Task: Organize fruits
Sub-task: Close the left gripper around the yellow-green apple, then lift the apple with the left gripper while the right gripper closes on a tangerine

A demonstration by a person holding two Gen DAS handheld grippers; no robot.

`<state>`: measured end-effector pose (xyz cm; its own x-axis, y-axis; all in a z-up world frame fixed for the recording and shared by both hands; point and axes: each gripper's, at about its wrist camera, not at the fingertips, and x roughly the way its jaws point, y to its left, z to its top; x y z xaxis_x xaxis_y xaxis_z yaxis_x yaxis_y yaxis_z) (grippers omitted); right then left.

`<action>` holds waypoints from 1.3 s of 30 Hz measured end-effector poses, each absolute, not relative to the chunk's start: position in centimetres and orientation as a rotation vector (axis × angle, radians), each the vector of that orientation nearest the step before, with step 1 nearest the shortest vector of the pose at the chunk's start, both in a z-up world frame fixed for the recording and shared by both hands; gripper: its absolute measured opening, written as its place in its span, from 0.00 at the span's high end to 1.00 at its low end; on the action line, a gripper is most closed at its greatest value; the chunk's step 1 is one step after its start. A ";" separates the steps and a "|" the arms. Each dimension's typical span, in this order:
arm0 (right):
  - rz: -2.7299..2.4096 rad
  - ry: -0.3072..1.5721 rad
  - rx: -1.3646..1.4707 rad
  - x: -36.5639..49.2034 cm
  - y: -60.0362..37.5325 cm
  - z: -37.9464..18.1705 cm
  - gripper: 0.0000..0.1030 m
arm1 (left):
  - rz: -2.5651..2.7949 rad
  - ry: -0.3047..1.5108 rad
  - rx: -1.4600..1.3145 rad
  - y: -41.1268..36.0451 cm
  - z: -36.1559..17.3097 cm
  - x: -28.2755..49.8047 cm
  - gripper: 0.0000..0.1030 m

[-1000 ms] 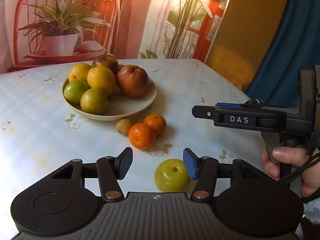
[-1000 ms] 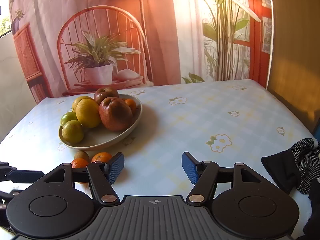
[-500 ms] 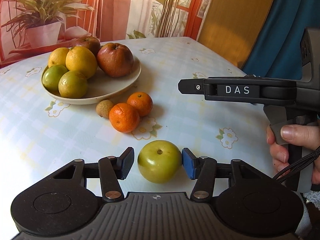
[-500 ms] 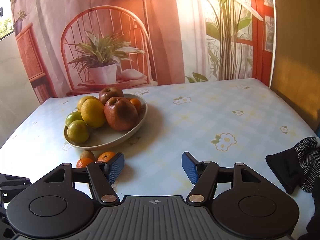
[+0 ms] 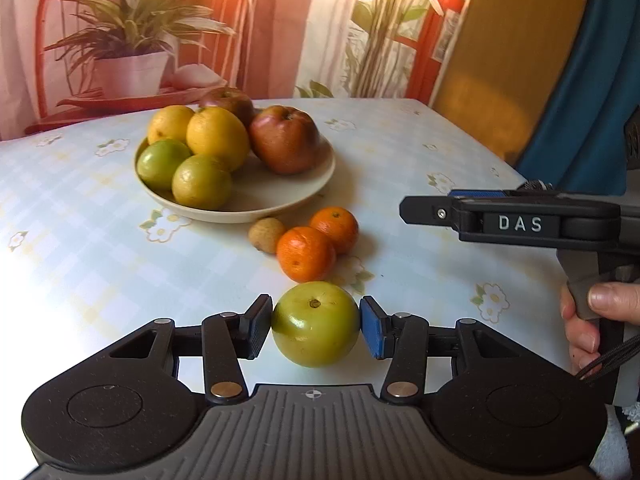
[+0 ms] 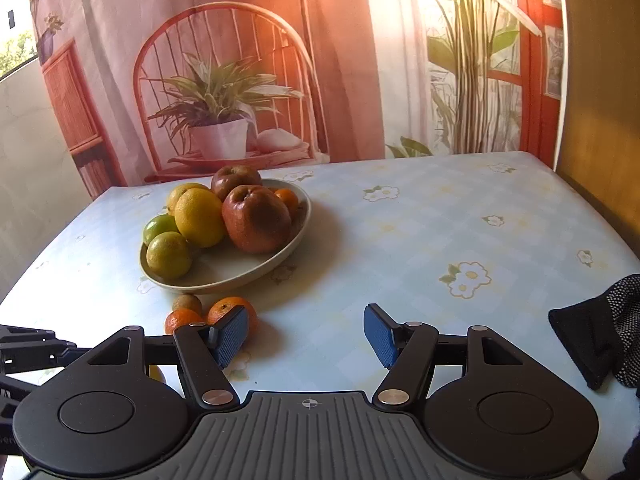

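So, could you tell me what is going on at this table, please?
A person is sorting fruit with a handheld gripper in each hand. The left gripper is shut on a green apple, close in front of two tangerines and a small brown fruit on the table. The plate already holds apples, lemons and limes. The right gripper hangs open with nothing between its fingers.

- I see a green apple (image 5: 315,324) with smooth, shiny skin.
- My gripper pads (image 6: 231,337) look like bumpy blue rubber.
- The plate (image 5: 276,196) looks smooth and matt.
- The tablecloth (image 6: 420,232) looks like shiny plastic.
- The glove (image 6: 608,336) is dark cloth with dots.
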<state>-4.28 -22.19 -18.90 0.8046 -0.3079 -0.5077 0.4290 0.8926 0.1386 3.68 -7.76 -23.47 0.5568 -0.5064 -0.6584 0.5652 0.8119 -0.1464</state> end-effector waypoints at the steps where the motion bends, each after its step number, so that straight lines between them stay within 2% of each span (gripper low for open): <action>1: -0.392 0.502 0.246 -4.1 -22.1 -18.9 0.42 | -0.617 0.741 0.072 -7.4 -23.4 3.7 0.51; 6: -0.322 0.545 0.209 -2.2 -21.2 -19.2 0.52 | -0.524 0.717 0.002 -5.1 -22.8 4.2 0.51; 8: -0.296 0.553 0.196 -1.4 -20.8 -19.3 0.60 | -0.488 0.706 -0.030 -4.1 -22.5 4.3 0.51; 13: -0.280 0.560 0.221 0.5 -21.0 -19.2 0.67 | -0.439 0.683 -0.071 -2.4 -22.0 4.2 0.51; 39: -0.271 0.552 0.473 0.9 -22.3 -21.1 0.65 | -0.419 0.666 -0.061 -2.0 -22.5 3.8 0.51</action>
